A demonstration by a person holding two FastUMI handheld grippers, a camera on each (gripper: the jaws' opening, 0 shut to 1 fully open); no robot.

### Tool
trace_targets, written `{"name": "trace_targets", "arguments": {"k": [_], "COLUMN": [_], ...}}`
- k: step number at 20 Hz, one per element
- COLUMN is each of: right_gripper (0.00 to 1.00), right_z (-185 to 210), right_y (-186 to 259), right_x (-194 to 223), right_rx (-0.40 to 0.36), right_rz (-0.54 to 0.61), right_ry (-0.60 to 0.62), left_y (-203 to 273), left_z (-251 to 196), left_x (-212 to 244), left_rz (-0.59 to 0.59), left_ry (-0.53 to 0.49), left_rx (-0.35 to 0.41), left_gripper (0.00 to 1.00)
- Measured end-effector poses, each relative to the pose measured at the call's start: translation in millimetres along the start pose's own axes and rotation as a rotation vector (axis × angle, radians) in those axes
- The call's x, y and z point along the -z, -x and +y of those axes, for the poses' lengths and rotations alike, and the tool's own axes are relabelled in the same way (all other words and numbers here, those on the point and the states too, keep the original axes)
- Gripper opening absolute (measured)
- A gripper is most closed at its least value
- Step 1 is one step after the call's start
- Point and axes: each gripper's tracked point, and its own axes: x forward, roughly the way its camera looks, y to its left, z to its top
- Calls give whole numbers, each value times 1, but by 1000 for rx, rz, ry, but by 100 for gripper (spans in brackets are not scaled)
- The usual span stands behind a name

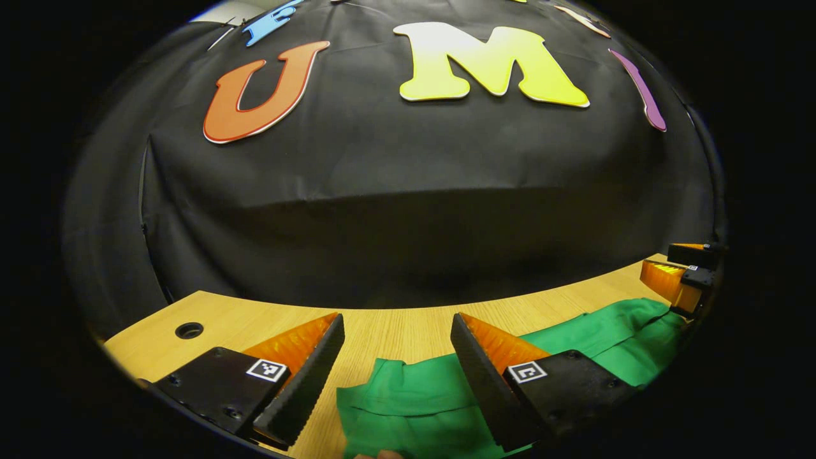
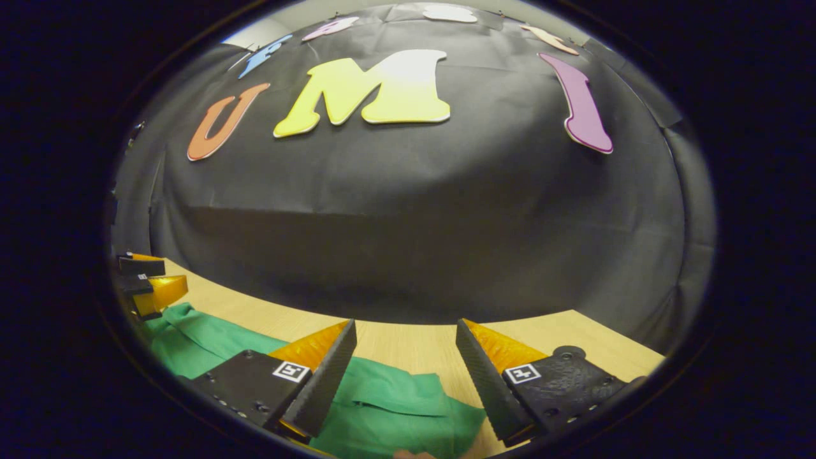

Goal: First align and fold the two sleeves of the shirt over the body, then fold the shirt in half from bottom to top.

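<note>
Left gripper view, near: the left gripper (image 1: 390,357) hangs low over the bench (image 1: 395,328), jaws wide and holding nothing; a corner of the green shirt (image 1: 414,408) lies between and under them.
Left gripper view, farther: the shirt runs off to the right along the bench edge, and the right gripper (image 1: 679,271) shows above its far end; how its jaws stand there I cannot tell.
Left gripper view, bench detail: a round hole (image 1: 189,330) sits in the bare wood, well apart from the cloth.
Right gripper view, near: the right gripper (image 2: 405,357) has its jaws wide with nothing held; the other end of the shirt (image 2: 395,408) lies beneath them with an edge lapped over itself.
Right gripper view, farther: cloth stretches left toward the left gripper (image 2: 150,280), near the rim of the picture.
Progress: the shirt lies flat on the bench, spread from one gripper to the other, so it looks not yet halved bottom to top.
Sleeves: possibly one is laid over the body, given the lapped edges; too little of the cloth shows to settle it.
Far: the black booth wall (image 2: 408,255) rises behind the bench.
</note>
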Motion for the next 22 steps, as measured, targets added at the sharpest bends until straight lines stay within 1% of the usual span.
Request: {"name": "trace_targets", "arguments": {"k": [3, 4, 6, 7, 8, 10, 11, 12, 14, 15, 16, 17, 18, 20, 22], "right_gripper": [95, 94, 95, 97, 95, 95, 96, 95, 95, 95, 94, 95, 96, 96, 96], "right_z": [-2, -1, -1, -3, -5, -18, -25, -30, -44, -47, -48, -47, -48, -47, -47], "right_y": [0, 1, 5, 11, 21, 41, 53, 65, 88, 99, 112, 125, 137, 164, 194], "right_x": [0, -2, -3, -4, -6, -9, -12, -14, -13, -12, -10, -8, -4, 0, 0], "right_rx": [-1, -10, -28, -34, -35, -8, 4, 16, 43, 52, 49, 39, 34, 12, 2], "right_rz": [-3, -10, -18, -21, -27, -39, -55, -71, -87, -83, -81, -83, -76, -66, -75], "right_ry": [-6, -13, -39, -62, -91, -129, -141, -146, -149, -146, -141, -129, -114, -120, -130], "left_y": [-1, -1, 8, 14, 24, 49, 64, 76, 100, 111, 121, 131, 145, 169, 192], "left_z": [-2, -2, 0, 0, 4, 11, 14, 14, 13, 14, 10, 4, 2, -1, -11], "left_x": [-3, -3, -8, -6, -5, -4, -5, -8, -10, -8, -4, 3, 10, 19, 28], "left_rz": [-15, -20, -51, -46, -45, -46, -56, -73, -98, -98, -93, -58, -33, 5, 40], "left_ry": [-9, -8, 18, 45, 82, 144, 143, 125, 47, 40, 63, 93, 107, 105, 123], "left_rx": [-4, 2, 5, 8, -1, -26, -46, -52, -56, -54, -41, -14, -13, -12, 10], "left_gripper": [100, 100, 100, 100, 100, 100, 100, 100, 100, 100, 100, 100, 100, 100, 100]}}
